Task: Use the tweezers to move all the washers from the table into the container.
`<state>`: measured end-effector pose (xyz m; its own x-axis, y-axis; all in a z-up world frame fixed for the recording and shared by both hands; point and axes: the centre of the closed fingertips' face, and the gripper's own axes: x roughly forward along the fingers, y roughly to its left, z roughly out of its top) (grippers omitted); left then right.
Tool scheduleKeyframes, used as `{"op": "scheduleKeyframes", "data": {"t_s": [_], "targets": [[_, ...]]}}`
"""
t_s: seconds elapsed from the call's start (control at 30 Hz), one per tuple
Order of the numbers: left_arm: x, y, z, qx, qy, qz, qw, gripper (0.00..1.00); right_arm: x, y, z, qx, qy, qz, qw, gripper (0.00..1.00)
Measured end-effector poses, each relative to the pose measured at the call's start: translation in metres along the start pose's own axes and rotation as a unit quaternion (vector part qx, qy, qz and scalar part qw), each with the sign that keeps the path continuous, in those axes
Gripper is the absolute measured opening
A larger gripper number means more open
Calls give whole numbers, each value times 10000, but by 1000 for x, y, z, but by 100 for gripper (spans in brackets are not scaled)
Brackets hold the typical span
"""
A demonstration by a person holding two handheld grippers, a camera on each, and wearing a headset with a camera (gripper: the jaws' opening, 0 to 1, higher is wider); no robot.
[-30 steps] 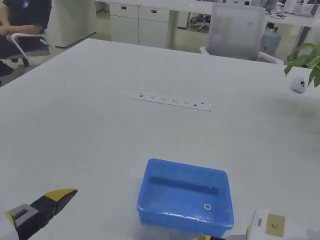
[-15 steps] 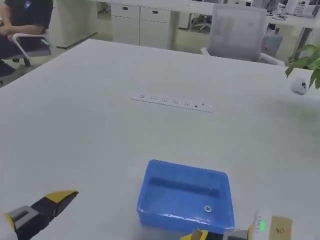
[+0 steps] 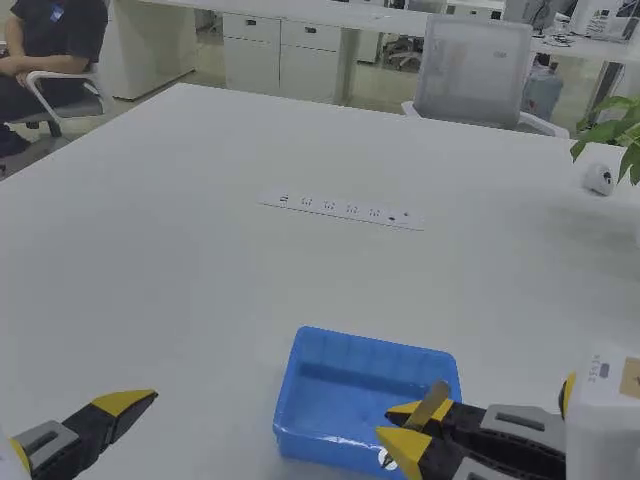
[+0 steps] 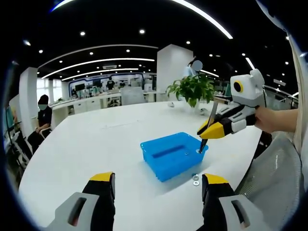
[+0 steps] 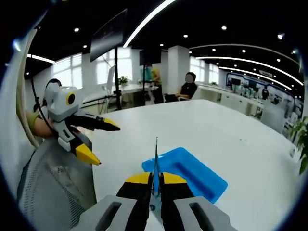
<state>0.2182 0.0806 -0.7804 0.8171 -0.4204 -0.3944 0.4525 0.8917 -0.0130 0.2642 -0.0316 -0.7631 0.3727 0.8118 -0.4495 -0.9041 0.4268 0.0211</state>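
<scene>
The blue container (image 3: pixel 350 385) stands on the white table near its front edge. My right gripper (image 3: pixel 405 425) hangs over the container's near right corner, shut on the metal tweezers (image 3: pixel 432 403). In the left gripper view the tweezers (image 4: pixel 211 120) point down from the right gripper (image 4: pixel 216 130) to the container (image 4: pixel 171 154), with a small washer (image 4: pixel 186 153) inside. Two washers (image 4: pixel 196 179) lie on the table just beside it. My left gripper (image 4: pixel 156 180) is open with nothing between its fingers, and sits low left (image 3: pixel 120 405) in the head view. The right gripper view has the tweezers (image 5: pixel 156 159) upright over the container (image 5: pixel 192 173).
A white power strip (image 3: pixel 340 210) lies across the table's middle. A grey office chair (image 3: pixel 470 70) stands at the far edge, beside a plant (image 3: pixel 615 125) and a small white device (image 3: pixel 598 178). A person (image 3: pixel 50 40) sits at far left.
My right gripper has risen from the bottom edge and moved left over the container's near right corner with the tweezers. The left gripper has stayed put.
</scene>
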Motion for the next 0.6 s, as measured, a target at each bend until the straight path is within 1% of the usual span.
{"op": "scheduleKeyframes", "data": {"t_s": [0.03, 0.1, 0.17, 0.27, 0.4, 0.5, 0.57, 0.6], "targets": [[0, 0, 0, 1, -2, 2, 10000, 74, 0, -5, 1, 126, -43, -44, 9999, 3], [0, 1, 0, -2, -8, 4, 10000, 75, -1, -10, 2, 217, -79, -69, 9997, 3], [0, 1, -1, 6, -8, 3, 10000, 75, -1, -18, 3, 410, -156, -121, 9990, 3], [0, 1, -2, 79, 31, 10, 10000, 76, -1, -28, 5, 848, -291, -74, 9960, 3], [0, 1, 1, 42, -53, 10, 10000, 78, 1, -46, -2, 1177, -215, -118, 9928, 3], [-1, 1, 1, 27, -57, 32, 10000, 79, 5, -57, -7, 1575, -202, -96, 9873, 3], [-1, 1, 3, 3, -86, 23, 10000, 80, 8, -62, -7, 1686, -216, -99, 9854, 3], [-1, 1, 3, -2, -84, 24, 10000, 80, 10, -65, -9, 1713, -178, -101, 9850, 3]]}}
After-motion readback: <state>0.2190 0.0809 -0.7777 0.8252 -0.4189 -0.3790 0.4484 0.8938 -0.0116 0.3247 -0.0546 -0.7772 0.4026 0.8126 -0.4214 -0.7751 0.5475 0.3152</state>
